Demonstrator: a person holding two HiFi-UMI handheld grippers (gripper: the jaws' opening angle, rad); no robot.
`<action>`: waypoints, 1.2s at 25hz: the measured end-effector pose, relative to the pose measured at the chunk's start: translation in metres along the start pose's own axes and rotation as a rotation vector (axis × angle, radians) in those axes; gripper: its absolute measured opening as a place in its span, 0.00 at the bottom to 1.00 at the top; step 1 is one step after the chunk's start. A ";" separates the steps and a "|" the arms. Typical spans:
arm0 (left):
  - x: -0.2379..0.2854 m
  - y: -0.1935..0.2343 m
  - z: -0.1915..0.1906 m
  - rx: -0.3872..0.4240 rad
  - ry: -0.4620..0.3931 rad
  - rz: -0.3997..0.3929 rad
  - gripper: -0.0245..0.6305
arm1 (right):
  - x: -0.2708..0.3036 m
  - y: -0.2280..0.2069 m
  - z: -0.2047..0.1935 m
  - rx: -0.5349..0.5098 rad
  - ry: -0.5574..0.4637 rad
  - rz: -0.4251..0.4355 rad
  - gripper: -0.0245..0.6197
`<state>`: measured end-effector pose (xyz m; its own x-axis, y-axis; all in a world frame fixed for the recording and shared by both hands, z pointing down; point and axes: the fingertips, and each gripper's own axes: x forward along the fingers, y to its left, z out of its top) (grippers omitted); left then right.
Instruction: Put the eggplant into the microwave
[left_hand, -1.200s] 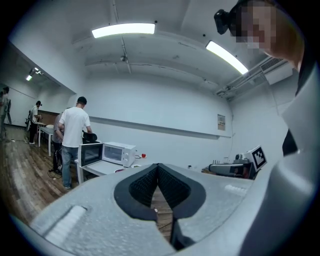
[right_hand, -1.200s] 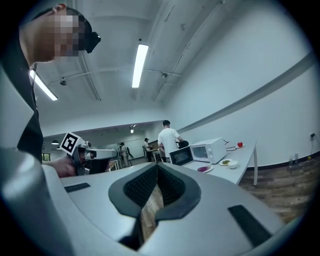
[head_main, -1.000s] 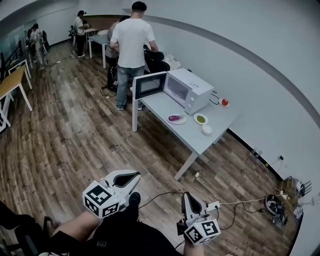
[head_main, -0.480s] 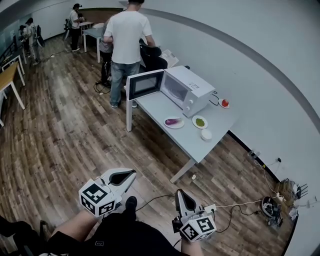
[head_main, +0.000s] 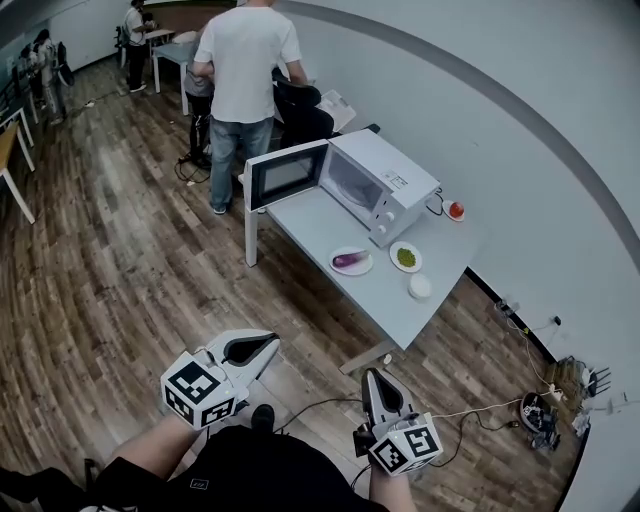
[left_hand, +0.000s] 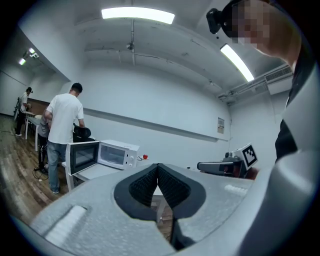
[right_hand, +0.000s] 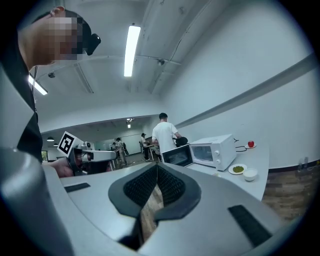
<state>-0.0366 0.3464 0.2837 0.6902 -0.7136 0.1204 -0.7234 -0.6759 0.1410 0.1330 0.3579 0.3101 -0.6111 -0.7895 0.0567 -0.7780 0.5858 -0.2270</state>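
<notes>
Ahead, open floor (head_main: 150, 260) lies before the table (head_main: 392, 298) edge; left gripper (head_main: 268, 345) and right gripper (head_main: 376, 377) fingers meet, holding nothing.

Eggplant (head_main: 349, 259) on a plate (head_main: 353, 271), open microwave (head_main: 385, 185) beside it, grey table (head_main: 318, 216)

Both held low, near the person's body, well apart from each other. The left gripper (head_main: 262, 346) is at near left, tilted toward far-right; in the left gripper view the jaws meet tip to tip with nothing between them. The right gripper (head_main: 377, 384) is at near right, pointing far, with jaws likewise closed and empty. The left forearm (head_main: 150, 455) is bare and comes in from the near edge. The right arm is barely visible.
</notes>
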 end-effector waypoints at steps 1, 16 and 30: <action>0.003 0.008 0.002 0.002 0.000 -0.007 0.05 | 0.009 -0.002 0.002 -0.002 0.003 -0.004 0.06; 0.046 0.085 -0.004 -0.064 0.005 -0.008 0.05 | 0.099 -0.032 -0.002 -0.011 0.078 0.005 0.06; 0.153 0.138 0.013 -0.006 0.037 0.039 0.05 | 0.179 -0.126 0.013 -0.006 0.102 0.044 0.06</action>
<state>-0.0312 0.1412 0.3088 0.6620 -0.7318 0.1619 -0.7495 -0.6467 0.1415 0.1235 0.1399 0.3364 -0.6563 -0.7403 0.1460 -0.7507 0.6211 -0.2252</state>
